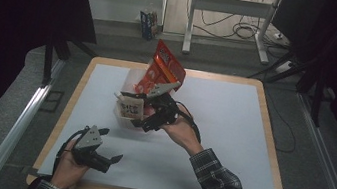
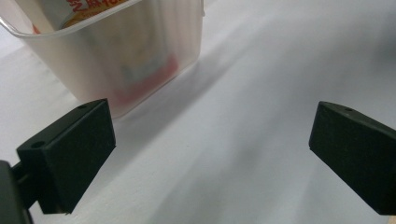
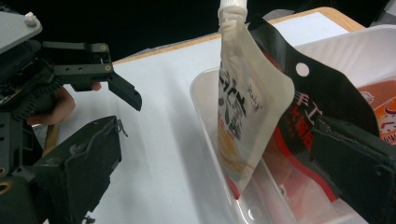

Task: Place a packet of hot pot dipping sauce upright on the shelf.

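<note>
A clear plastic bin (image 1: 119,118) stands mid-table with snack packs in it. A white spouted pouch (image 3: 243,112) stands upright at the bin's near end, next to a black-and-red packet (image 3: 317,107). A tall orange-red bag (image 1: 165,68) sticks up from the far end. My right gripper (image 3: 215,175) is open, its jaws straddling the pouch and the bin's end; one jaw lies against the black-and-red packet. My left gripper (image 1: 111,145) is open and holds nothing, low over the white mat at front left, and it faces the bin (image 2: 116,60).
The white mat (image 1: 221,133) covers a wooden table (image 1: 271,140). Beyond the far edge stand a desk frame with cables (image 1: 229,12) and a small box (image 1: 147,23) on the floor. Metal rails (image 1: 20,123) run along both sides.
</note>
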### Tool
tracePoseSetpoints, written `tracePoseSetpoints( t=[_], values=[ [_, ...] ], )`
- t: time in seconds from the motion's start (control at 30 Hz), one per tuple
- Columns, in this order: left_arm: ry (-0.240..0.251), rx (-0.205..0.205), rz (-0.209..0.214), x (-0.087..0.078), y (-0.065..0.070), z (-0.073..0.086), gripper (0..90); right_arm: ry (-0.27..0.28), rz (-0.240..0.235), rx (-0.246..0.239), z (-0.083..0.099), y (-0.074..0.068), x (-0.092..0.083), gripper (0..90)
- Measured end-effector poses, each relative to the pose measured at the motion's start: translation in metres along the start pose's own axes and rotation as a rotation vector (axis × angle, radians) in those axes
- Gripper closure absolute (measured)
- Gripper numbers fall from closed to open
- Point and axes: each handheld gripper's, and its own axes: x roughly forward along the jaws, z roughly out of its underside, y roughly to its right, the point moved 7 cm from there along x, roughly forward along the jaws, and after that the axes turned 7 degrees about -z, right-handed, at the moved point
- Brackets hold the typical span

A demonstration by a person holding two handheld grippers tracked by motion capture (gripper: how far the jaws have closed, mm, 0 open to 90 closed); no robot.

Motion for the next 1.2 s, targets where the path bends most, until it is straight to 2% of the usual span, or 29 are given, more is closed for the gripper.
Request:
tracePoseSetpoints(
  t=[0.43,0.93,1.13,1.2],
  values=[
    [0.001,0.014,0.018,0.001,0.003,0.0,0.2,0.008,0.015,0.023,0.016,0.002,-0.009,2.0],
    [0.012,0.019,0.033,0.001,0.005,-0.001,0.0,0.018,0.037,0.018,0.026,0.0,-0.019,0.7],
    [0.004,0.041,0.029,0.002,0.006,0.0,0.0,0.033,0.06,0.007,0.031,-0.003,-0.021,0.0],
    [0.002,0.049,0.029,0.002,0.007,0.0,0.0,0.015,0.066,-0.001,0.034,-0.005,-0.021,0.0]
  ],
)
